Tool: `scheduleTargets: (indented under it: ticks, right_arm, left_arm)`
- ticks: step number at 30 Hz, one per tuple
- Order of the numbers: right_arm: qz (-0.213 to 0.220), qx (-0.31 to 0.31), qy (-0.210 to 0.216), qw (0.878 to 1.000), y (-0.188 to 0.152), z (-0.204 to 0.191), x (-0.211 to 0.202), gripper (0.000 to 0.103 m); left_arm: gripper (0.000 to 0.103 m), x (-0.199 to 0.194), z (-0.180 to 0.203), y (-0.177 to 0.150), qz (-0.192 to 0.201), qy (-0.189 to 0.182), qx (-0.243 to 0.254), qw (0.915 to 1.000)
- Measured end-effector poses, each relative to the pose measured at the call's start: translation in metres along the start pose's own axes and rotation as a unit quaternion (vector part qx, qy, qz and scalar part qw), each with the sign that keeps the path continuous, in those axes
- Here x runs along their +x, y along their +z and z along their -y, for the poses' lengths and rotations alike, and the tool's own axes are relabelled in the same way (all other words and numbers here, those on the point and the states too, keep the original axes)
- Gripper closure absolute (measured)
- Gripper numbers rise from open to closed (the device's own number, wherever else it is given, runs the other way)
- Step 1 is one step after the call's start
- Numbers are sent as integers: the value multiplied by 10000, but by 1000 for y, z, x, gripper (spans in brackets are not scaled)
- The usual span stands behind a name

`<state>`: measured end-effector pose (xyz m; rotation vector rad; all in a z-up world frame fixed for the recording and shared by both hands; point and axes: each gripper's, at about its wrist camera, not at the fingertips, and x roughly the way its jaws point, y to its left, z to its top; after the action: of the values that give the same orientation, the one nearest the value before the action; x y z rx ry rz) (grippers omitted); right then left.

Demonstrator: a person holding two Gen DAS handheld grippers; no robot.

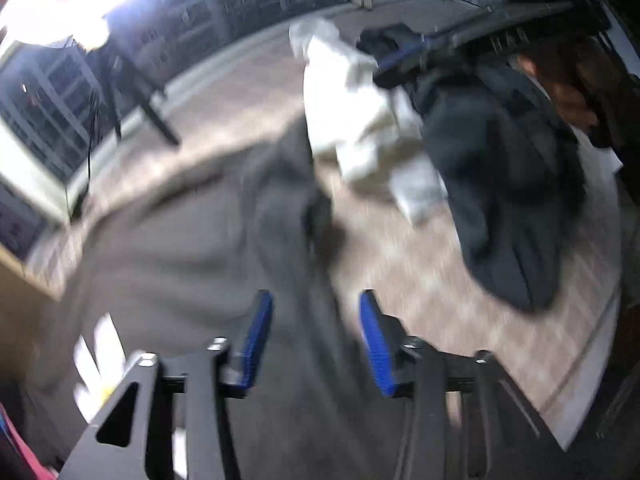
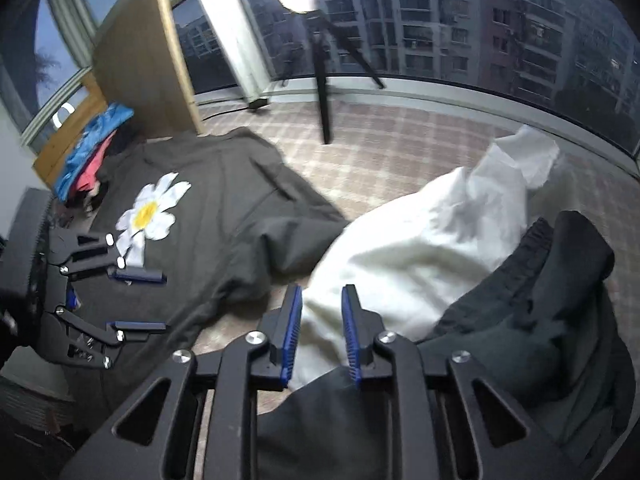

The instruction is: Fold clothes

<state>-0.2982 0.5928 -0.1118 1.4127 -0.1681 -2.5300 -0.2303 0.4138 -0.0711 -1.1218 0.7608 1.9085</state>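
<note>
A dark grey sweatshirt [image 2: 224, 216] lies spread flat on a checked rug [image 2: 384, 152], its white daisy print [image 2: 150, 210] facing up. The left gripper [image 2: 138, 300] hovers over the sweatshirt's near edge, just beside the daisy, its two blue-padded fingers spread wide apart with nothing between them. In its own blurred view the left gripper [image 1: 316, 336] looks down on the same grey cloth [image 1: 192, 248].

To the right of the sweatshirt sits a crumpled white garment [image 2: 432, 248], and beside that a heap of black clothing [image 2: 552, 312]. The right gripper [image 2: 320, 332] is poised low over the near edge of the white garment, its fingers parted by a narrower gap and holding nothing; whether they touch the fabric is unclear.

Behind the sweatshirt, bright blue and pink clothes [image 2: 90, 152] are bunched against a wooden panel [image 2: 140, 64]. A black tripod [image 2: 324, 80] stands on the rug before a curved window showing apartment blocks [image 2: 480, 20] outside.
</note>
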Motion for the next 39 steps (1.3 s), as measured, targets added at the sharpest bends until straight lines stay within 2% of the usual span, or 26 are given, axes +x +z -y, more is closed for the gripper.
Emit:
scheduleTargets:
  ticks: [4, 5, 8, 12, 14, 15, 16, 17, 20, 22, 25, 28, 30, 33, 34, 36, 37, 38, 39]
  right_arm:
    - [-78, -9, 49, 10000, 2, 5, 5, 78]
    - [-91, -24, 70, 9999, 3, 5, 6, 76]
    - [-112, -100, 36, 9999, 4, 5, 6, 76]
    - [-49, -242, 176, 9995, 15, 0, 4, 76]
    - [-66, -400, 316, 9987, 25, -8, 12, 76]
    - [-116, -493, 336, 9982, 30, -14, 21, 75]
    - [-195, -534, 309, 9979, 34, -19, 30, 70]
    - [-310, -551, 293, 9976, 39, -22, 42, 69]
    - [-628, -418, 602, 9953, 49, -28, 73, 69]
    - [-691, -213, 648, 9953, 56, -27, 88, 68]
    - [-633, 336, 899, 9934, 65, -17, 100, 68]
    - [-543, 850, 1124, 9885, 74, -7, 110, 68]
    - [-494, 1161, 1228, 9844, 80, -1, 117, 68]
    - [-601, 1525, 1186, 9793, 86, 7, 133, 68]
    - [-633, 1649, 1215, 9767, 87, 9, 138, 68]
    - [-562, 1832, 1239, 9736, 88, 11, 146, 68]
    - [-496, 1896, 1247, 9727, 89, 11, 147, 70]
    - [-388, 1909, 1269, 9726, 88, 11, 144, 85]
    - [-280, 1923, 1292, 9724, 88, 12, 140, 97]
  left_arm:
    - [49, 50, 3, 35, -10, 14, 81, 10000]
    - [50, 53, -8, 31, 15, -31, -168, 9999]
    - [95, 59, -44, 14, 104, -170, -981, 9950]
    - [95, 67, -93, -7, 221, -354, -2054, 9778]
    - [90, 67, -113, -28, 314, -349, -2451, 9684]
    - [79, 68, -114, -32, 304, -309, -2426, 9691]
    - [76, 70, -114, -36, 287, -272, -2390, 9702]
    - [78, 72, -115, -39, 270, -235, -2353, 9713]
    - [74, 78, -116, -49, 218, -123, -2242, 9742]
    - [73, 82, -117, -56, 184, -48, -2167, 9760]
    - [70, 75, -111, -52, 407, 200, -1902, 9807]
    - [67, 74, -99, -37, 588, 306, -1234, 9901]
    - [67, 84, -90, -29, 552, 177, -777, 9953]
    - [65, 116, -84, -24, 280, 168, -359, 9988]
    - [68, 127, -83, -22, 187, 168, -220, 9994]
    - [92, 142, -95, -23, 24, 18, -431, 9991]
    - [93, 142, -104, -25, 78, -184, -704, 9973]
    - [103, 141, -113, -27, 143, -397, -990, 9942]
    - [103, 136, -118, -28, 254, -620, -1174, 9908]
